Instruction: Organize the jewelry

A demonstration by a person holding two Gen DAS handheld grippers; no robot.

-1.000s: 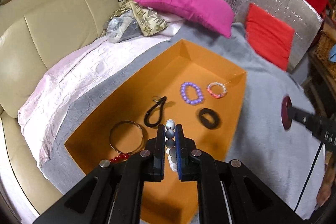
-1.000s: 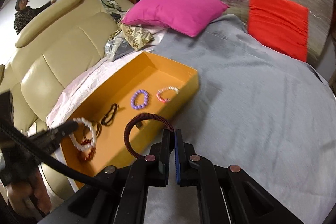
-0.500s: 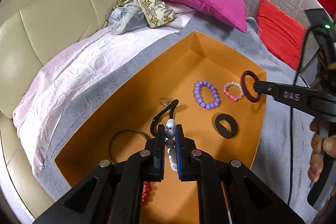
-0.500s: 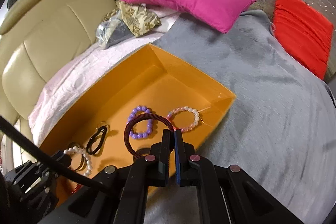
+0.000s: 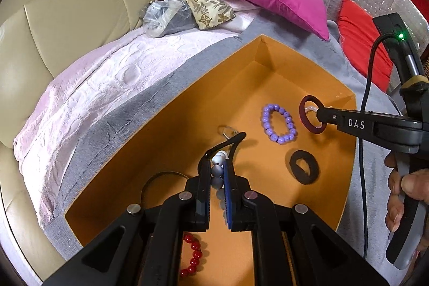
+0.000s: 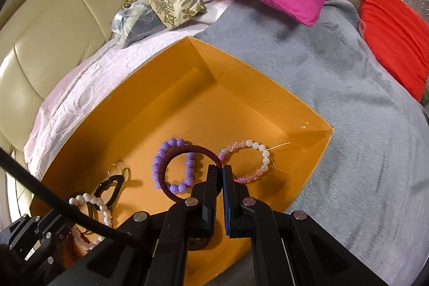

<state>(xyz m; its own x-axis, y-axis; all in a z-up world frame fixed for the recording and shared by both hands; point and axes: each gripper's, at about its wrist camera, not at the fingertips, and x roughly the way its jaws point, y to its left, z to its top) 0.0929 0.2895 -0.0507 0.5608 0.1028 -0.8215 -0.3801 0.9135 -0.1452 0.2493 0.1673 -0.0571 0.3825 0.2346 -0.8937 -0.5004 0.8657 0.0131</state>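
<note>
Right tongs (image 6: 219, 170), pinching the maroon hair tie (image 6: 185, 152), hang over the orange box (image 6: 268, 109) centre; left tongs (image 5: 217, 165) grip pearls (image 5: 217, 161), probably lower-left.

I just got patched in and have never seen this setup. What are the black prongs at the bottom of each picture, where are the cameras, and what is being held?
No robot here: a person holds a pair of tongs in each hand, each with a camera looking along its fingers. One picture is from the left tongs, shut on a pearl bracelet. The other is from the right tongs, shut on a dark red hair tie. Both hang over an orange box on a grey blanket, holding a purple bead bracelet and a pink and white one.
</note>
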